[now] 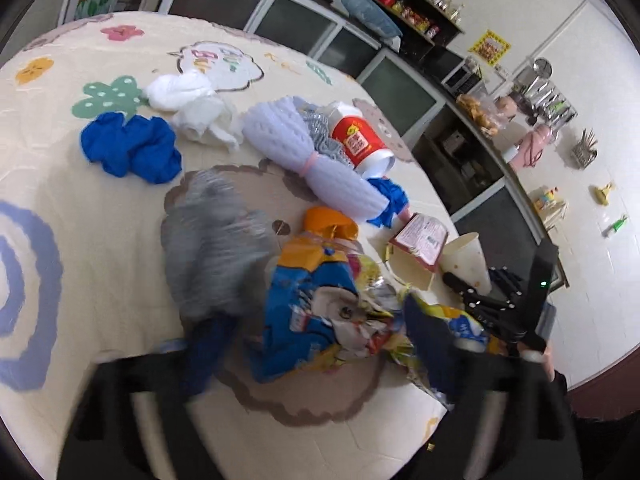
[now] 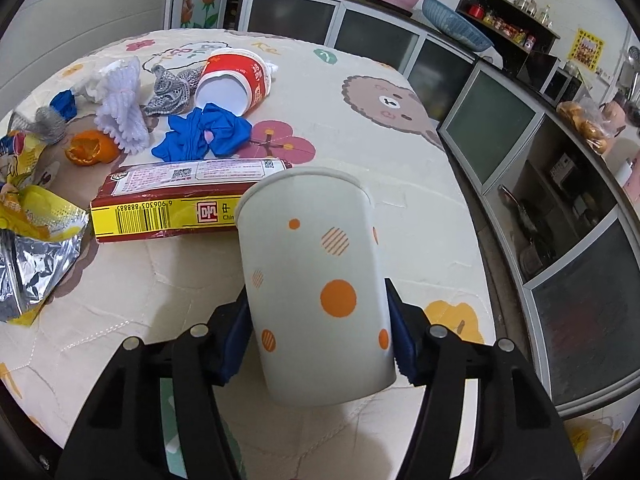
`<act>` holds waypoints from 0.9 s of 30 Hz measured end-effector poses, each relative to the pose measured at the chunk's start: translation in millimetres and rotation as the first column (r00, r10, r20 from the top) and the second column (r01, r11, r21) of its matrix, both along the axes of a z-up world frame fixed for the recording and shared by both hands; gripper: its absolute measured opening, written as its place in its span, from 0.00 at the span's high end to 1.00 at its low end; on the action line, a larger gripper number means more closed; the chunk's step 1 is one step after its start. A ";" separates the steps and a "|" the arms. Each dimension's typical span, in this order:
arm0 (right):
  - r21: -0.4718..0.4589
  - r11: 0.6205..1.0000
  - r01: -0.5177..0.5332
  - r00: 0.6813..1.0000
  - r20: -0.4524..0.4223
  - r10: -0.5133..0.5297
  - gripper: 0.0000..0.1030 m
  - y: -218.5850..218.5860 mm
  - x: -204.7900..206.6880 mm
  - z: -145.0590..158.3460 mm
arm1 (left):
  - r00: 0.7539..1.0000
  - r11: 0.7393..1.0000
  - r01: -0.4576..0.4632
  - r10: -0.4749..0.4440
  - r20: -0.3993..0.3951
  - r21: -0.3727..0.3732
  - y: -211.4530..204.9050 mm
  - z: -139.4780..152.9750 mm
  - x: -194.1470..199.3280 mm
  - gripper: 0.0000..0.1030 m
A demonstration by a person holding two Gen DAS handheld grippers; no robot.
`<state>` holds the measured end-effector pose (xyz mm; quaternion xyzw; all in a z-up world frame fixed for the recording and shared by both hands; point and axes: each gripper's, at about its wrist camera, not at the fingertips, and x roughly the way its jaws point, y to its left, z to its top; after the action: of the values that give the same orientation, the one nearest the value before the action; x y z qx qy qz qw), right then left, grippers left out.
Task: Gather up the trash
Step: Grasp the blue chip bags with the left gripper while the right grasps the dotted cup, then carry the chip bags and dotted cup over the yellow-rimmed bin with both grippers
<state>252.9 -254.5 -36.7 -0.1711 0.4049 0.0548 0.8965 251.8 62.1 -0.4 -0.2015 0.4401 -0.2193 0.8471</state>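
The right hand-held gripper (image 2: 320, 344) grasps a dotted paper cup (image 2: 316, 280), blue pads pressed on both its sides, mouth pointing away; just beyond the cup lies a red-and-yellow box (image 2: 168, 204) on the quilted surface (image 2: 400, 184); the left hand-held gripper (image 1: 316, 344) stands released (its fingers blurred), a crumpled snack bag (image 1: 320, 312) lying between them, orange peel (image 1: 330, 224) just ahead.

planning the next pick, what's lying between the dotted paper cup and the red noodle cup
In the right wrist view, the flat red and yellow box lies just behind the dotted paper cup, then a crumpled blue glove at the mouth of the red noodle cup.
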 end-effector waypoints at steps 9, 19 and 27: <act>-0.004 1.000 -0.013 1.000 -0.010 0.013 0.45 0.5 -0.3 -1.9 | 1.000 0.998 0.021 -0.020 -0.005 0.053 -11.9 -2.7 -1.0 0.17; 0.021 1.000 0.004 0.999 0.038 -0.005 0.52 -3.5 -12.6 13.1 | 0.992 0.991 0.087 -0.095 0.084 0.098 -36.5 9.9 -14.4 0.72; 0.093 0.995 0.045 0.990 0.130 -0.057 0.52 -20.2 -46.2 54.8 | 0.971 0.989 0.113 -0.130 0.198 0.098 -36.1 50.8 -53.1 0.73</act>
<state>206.7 -274.8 18.0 -0.1237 0.3458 0.0384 0.9293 198.6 26.0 50.5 -0.1138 0.3716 -0.2711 0.8806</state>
